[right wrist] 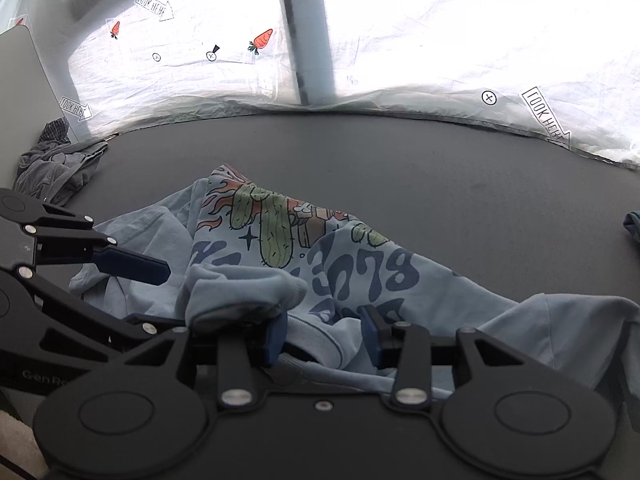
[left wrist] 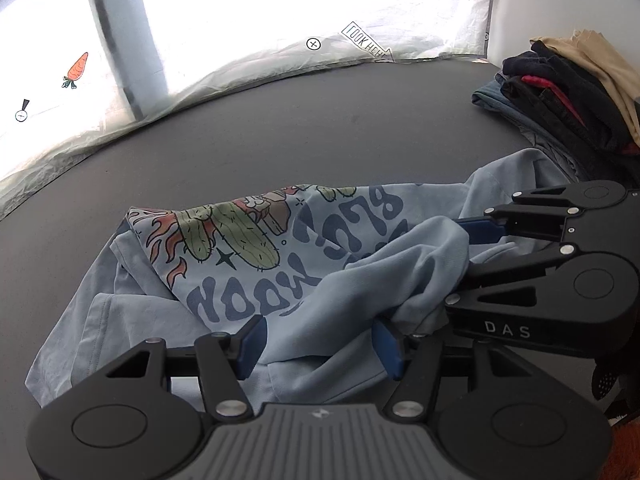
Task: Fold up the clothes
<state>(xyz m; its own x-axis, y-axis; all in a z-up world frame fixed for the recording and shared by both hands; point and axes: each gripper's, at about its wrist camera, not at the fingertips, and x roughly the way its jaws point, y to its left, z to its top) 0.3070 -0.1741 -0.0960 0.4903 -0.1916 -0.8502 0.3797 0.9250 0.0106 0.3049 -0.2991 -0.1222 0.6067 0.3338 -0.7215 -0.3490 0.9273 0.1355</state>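
Light-blue T-shirt (left wrist: 248,280), soft, rumpled, cactus-printed

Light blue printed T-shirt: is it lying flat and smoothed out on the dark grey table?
No, the light blue printed T-shirt lies bunched and creased.

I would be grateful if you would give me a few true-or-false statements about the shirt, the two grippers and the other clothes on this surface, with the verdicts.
1. The light blue T-shirt lies flat and neatly folded. False: it is crumpled, with the cactus print partly bunched.
2. A stack of folded clothes sits at the far right in the left wrist view. True.
3. The surface under the shirt is white. False: it is dark grey.
4. The left gripper has shirt fabric between its fingers. True.
5. The right gripper hangs over bare surface, away from the shirt. False: shirt fabric lies between its fingers.
6. A loose grey garment lies at the far left in the right wrist view. True.
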